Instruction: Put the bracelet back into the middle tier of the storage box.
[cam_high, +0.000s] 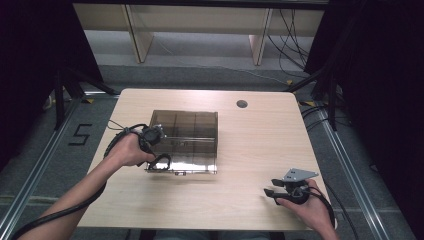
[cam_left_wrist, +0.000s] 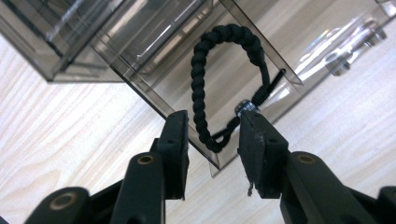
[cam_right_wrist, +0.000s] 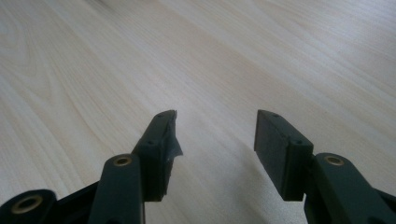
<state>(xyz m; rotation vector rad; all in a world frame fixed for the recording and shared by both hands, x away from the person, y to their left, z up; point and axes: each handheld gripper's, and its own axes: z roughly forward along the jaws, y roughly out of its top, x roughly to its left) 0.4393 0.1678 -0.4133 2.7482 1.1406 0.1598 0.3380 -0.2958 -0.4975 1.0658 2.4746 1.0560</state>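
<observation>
1. Nearest the lens, at the bottom of the left gripper view, my left gripper (cam_left_wrist: 212, 135) stands with its jaws parted to a middling width; the lower end of a black braided bracelet (cam_left_wrist: 205, 88) hangs between the pads, and neither pad presses on it.
2. The bracelet lies draped over the near wall of a smoky clear plastic box (cam_left_wrist: 140, 51), its loop running up toward the top centre of that frame; a small metal bead and knot sit close to the right-hand pad.
3. In the high view, the box (cam_high: 192, 132) sits left of centre on the pale wooden desk (cam_high: 260, 150), my left gripper (cam_high: 159, 161) at its lower left corner.
4. My right gripper (cam_high: 270, 193) rests at the lower right of that frame, well apart from the box, jaws wide with nothing between them.
5. I judge the cord light, soft and limp: it will sag and swing. The firm knot beside the bead looks the best place to pinch it.
6. The box looks light and slick, liable to slide if nudged.
</observation>
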